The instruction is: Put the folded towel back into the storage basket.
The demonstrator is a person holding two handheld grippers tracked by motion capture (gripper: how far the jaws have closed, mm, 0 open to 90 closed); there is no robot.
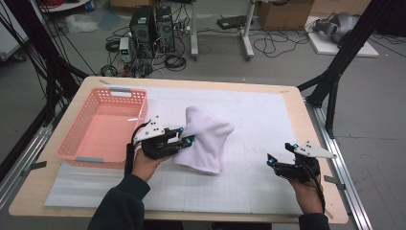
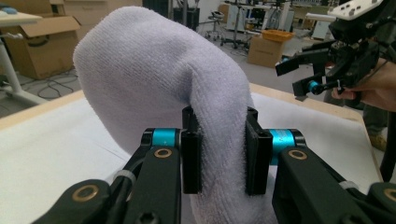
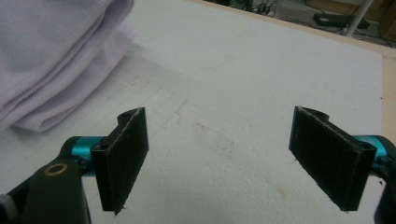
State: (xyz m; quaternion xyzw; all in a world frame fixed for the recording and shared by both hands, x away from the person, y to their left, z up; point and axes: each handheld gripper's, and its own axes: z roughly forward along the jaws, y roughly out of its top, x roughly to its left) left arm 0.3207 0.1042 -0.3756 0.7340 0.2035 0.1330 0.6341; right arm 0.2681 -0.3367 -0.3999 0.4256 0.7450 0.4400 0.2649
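Note:
A folded white towel (image 1: 206,139) lies on the white mat, one end lifted into a hump. My left gripper (image 1: 186,135) is shut on the towel's left edge and holds it a little off the mat. In the left gripper view the towel (image 2: 154,79) bulges up between the two black pads (image 2: 191,158), which pinch a thick fold. My right gripper (image 1: 277,155) hovers at the right of the mat, away from the towel. Its jaws stand wide open in the right gripper view, with the right gripper (image 3: 224,163) over bare mat and the towel (image 3: 51,51) at upper left.
A pink plastic basket (image 1: 81,143) stands on the left of the table, beside the left hand. The white gridded mat (image 1: 258,115) covers most of the wooden tabletop (image 1: 297,100). Black frame posts, cables and computer cases stand on the floor beyond the table.

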